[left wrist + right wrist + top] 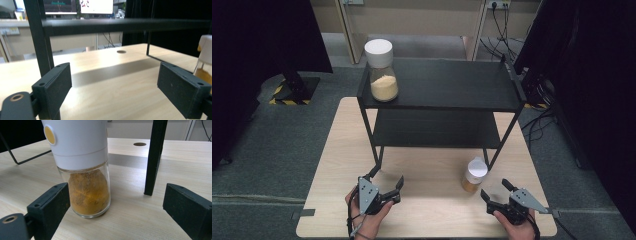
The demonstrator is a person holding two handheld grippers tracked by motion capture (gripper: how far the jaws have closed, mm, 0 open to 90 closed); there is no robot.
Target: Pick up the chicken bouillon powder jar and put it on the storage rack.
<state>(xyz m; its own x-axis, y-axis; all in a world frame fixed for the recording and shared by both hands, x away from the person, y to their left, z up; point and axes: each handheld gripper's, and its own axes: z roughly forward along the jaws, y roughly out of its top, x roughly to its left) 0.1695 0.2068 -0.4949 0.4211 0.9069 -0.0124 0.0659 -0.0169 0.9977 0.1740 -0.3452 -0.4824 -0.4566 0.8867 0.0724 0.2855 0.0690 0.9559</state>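
Nearest to us, at the front edge of the pale wooden surface (427, 220), we hold both sets of tongs low and wide open, with nothing between their jaws; our left tongs (387, 186) sit beside the front left leg of the black two-tier shelf (437, 100), and in the left gripper view (115, 87) that leg rises just behind the left jaw while bare wood lies in the gap; our right tongs (495, 191) point at the small spice jar (474, 175), which stands upright on the surface just ahead of them, near the shelf's front right leg; in the right gripper view (116, 212) the jar (85, 170) stands closer to the left jaw than to the right, apart from both, its glass body holding orange-yellow powder under a tall white cap with a round yellow dot; the black leg (153, 157) stands just beside the jar, not touching it; the jar also edges into the right of the left gripper view (205, 62); farther off, on the left end of the shelf's top tier, a larger jar (382, 70) with a white lid and pale yellow grains stands upright; the lower tier lies bare beneath it; beyond, grey floor and trailing cables (507, 30).
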